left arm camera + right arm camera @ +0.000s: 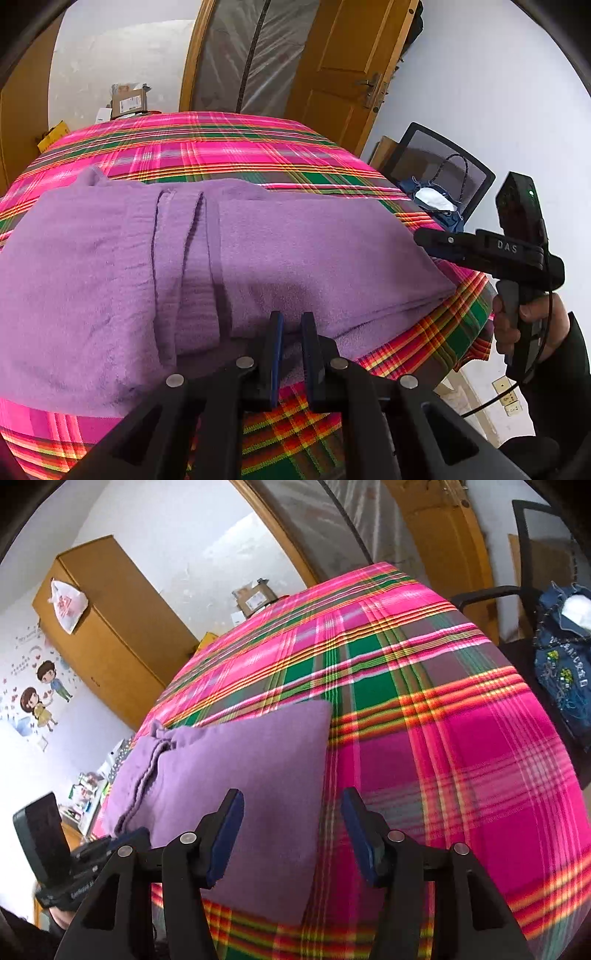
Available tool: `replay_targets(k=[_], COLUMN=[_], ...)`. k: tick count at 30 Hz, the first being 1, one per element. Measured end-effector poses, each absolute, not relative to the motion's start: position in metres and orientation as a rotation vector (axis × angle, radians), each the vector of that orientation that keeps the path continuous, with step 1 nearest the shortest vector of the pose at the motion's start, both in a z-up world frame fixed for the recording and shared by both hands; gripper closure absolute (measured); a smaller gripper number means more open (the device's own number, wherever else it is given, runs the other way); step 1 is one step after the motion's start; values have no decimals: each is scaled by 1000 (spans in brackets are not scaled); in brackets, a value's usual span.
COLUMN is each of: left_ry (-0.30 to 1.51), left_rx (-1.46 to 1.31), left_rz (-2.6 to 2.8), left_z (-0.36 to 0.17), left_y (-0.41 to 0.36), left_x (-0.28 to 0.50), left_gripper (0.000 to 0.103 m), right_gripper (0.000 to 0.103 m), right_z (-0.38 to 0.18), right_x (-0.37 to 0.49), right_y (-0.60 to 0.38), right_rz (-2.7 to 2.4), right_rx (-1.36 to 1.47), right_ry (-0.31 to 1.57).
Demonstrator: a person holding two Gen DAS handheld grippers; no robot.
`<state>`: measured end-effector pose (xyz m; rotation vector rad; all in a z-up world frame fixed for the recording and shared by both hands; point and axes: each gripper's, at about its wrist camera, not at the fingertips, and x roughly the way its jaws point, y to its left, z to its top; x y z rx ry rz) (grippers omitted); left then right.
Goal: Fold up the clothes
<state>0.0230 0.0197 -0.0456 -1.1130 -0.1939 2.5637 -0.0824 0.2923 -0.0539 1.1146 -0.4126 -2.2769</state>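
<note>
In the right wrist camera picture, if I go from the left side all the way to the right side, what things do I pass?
Cartoon wall sticker → white plastic bag on the wooden cabinet → purple garment → bare pink plaid cloth → blue denim bag.

A wooden door (343,62) is standing at twelve o'clock beyond the plaid tabletop (461,738). A black mesh chair (439,166) is holding a denim bag (565,675) at three o'clock (something white inside). A wooden cabinet (107,627) is standing at ten o'clock.
</note>
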Motion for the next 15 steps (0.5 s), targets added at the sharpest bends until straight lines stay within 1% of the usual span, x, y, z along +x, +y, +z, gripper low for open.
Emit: replay_targets(k=[3, 8, 15], left_ry=[-195, -193, -205], left_rx=[-1114, -1111, -1107], left_rz=[2564, 2569, 2563], left_z=[-46, -46, -47], left_y=[20, 21, 18], left_x=[22, 22, 22], left_gripper=[94, 94, 94], right_gripper=[46, 46, 46], right_z=[-54, -56, -64], right_x=[-85, -79, -72], right_y=[291, 297, 313], right_rz=[-2234, -2116, -1934], right_rx=[1145, 1228, 1373], right_ry=[-416, -499, -716])
